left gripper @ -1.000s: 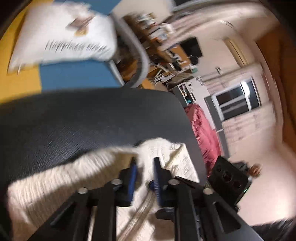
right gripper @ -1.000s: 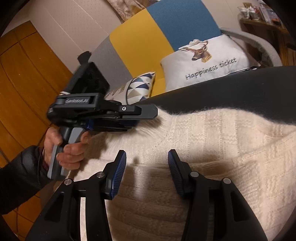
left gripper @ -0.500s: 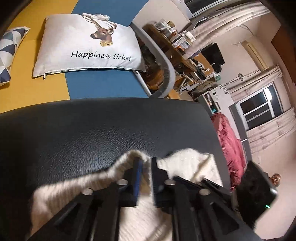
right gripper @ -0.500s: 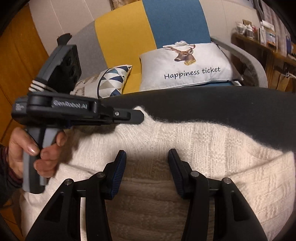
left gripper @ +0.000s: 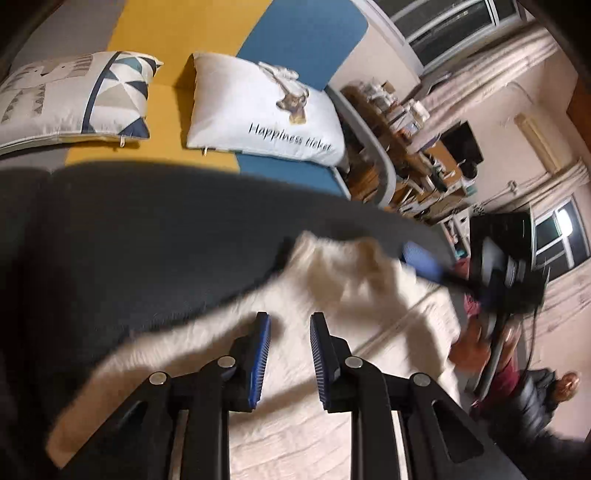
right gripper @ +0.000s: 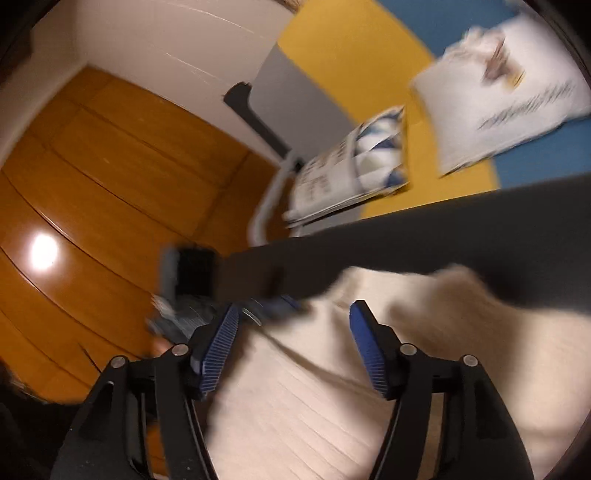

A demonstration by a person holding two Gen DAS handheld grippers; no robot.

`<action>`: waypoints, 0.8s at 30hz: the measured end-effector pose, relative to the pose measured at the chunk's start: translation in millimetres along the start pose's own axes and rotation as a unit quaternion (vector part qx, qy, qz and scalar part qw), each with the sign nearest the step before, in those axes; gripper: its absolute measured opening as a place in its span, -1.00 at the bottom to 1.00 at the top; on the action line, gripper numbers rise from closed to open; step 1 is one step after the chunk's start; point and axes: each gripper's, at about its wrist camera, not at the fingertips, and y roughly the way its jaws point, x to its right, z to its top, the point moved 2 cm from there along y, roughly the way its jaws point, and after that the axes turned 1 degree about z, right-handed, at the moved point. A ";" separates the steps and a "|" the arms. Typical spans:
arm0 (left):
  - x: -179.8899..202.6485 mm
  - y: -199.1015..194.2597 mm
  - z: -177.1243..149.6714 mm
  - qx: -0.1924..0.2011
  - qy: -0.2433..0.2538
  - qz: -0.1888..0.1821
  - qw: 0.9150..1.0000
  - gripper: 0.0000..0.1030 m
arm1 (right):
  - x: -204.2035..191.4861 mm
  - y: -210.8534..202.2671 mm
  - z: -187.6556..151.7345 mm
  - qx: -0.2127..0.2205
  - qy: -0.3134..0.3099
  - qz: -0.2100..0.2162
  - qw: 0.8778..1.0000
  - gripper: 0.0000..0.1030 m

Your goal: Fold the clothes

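Note:
A cream knitted sweater [left gripper: 332, 354] lies on a black leather surface [left gripper: 147, 236]. It also shows in the right wrist view [right gripper: 332, 398], partly folded over itself. My left gripper [left gripper: 290, 325] is open and empty just above the sweater. My right gripper [right gripper: 293, 314] is open and empty over the sweater's left part. The right gripper shows blurred at the sweater's far right edge in the left wrist view [left gripper: 424, 262]. The left gripper shows blurred by the sweater's left edge in the right wrist view [right gripper: 273, 306].
Behind the black surface is a yellow, blue and grey sofa [left gripper: 173, 33] with a deer pillow [left gripper: 266, 110] and a triangle-patterned pillow [left gripper: 74, 96]. A cluttered desk [left gripper: 417, 147] stands to the right. Orange wooden panels [right gripper: 92, 177] are to the left.
My left gripper has let go of the sweater fold and opened, pulling back. The right gripper has swung left and stayed open. Both views are now blurred with motion.

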 end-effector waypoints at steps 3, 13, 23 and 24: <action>5.1 -1.2 -4.8 0.013 0.023 0.004 1.000 -0.60 | 15.7 34.9 14.2 -0.034 0.035 0.001 0.999 0.39; -2.2 9.0 -11.7 0.025 0.025 -0.017 0.999 -0.65 | 5.7 90.9 8.4 -0.086 0.051 0.073 0.992 0.63; 24.4 9.9 -3.2 0.026 0.060 -0.006 0.998 -0.63 | 10.3 101.5 19.5 -0.073 0.057 -0.020 0.996 0.66; 28.2 11.8 -0.1 0.025 0.064 -0.009 0.998 -0.62 | 7.2 97.7 19.7 -0.073 0.054 -0.022 0.996 0.66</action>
